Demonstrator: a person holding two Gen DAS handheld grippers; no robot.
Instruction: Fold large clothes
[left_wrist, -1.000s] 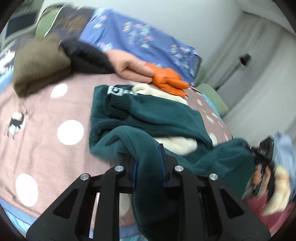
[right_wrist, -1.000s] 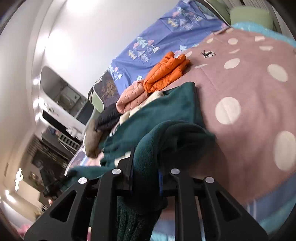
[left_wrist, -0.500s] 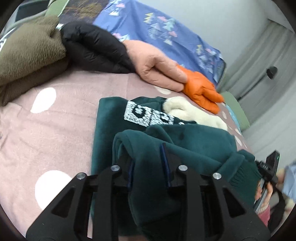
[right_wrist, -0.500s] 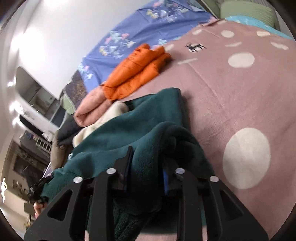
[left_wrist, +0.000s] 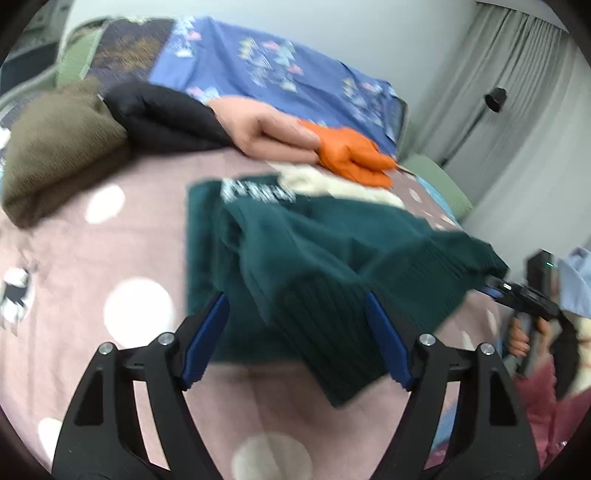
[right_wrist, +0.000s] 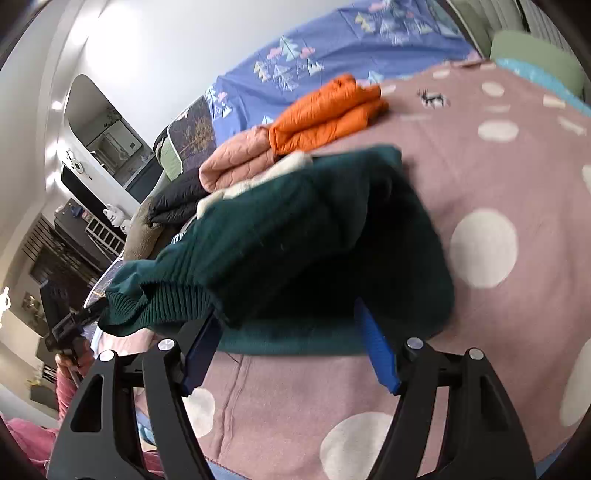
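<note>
A dark green fleece sweater (left_wrist: 317, 251) with white lettering and a cream lining lies folded over on the pink polka-dot blanket (left_wrist: 74, 258). My left gripper (left_wrist: 295, 343) is open, its blue pads either side of the sweater's ribbed hem, not clamping it. In the right wrist view the same sweater (right_wrist: 314, 236) is heaped in front of my right gripper (right_wrist: 288, 350), which is open too. The right gripper also shows at the right edge of the left wrist view (left_wrist: 524, 295).
Folded clothes line the far side of the bed: an olive knit (left_wrist: 55, 147), a black jacket (left_wrist: 162, 118), a peach quilted jacket (left_wrist: 266, 129) and an orange puffer (left_wrist: 351, 155). A blue patterned duvet (left_wrist: 277, 70) lies behind them. Grey curtains (left_wrist: 517, 92) hang at right.
Both grippers have opened and let go of the green sweater, which has dropped onto its lower half. Both have pulled back a little toward the bed's near edge.
</note>
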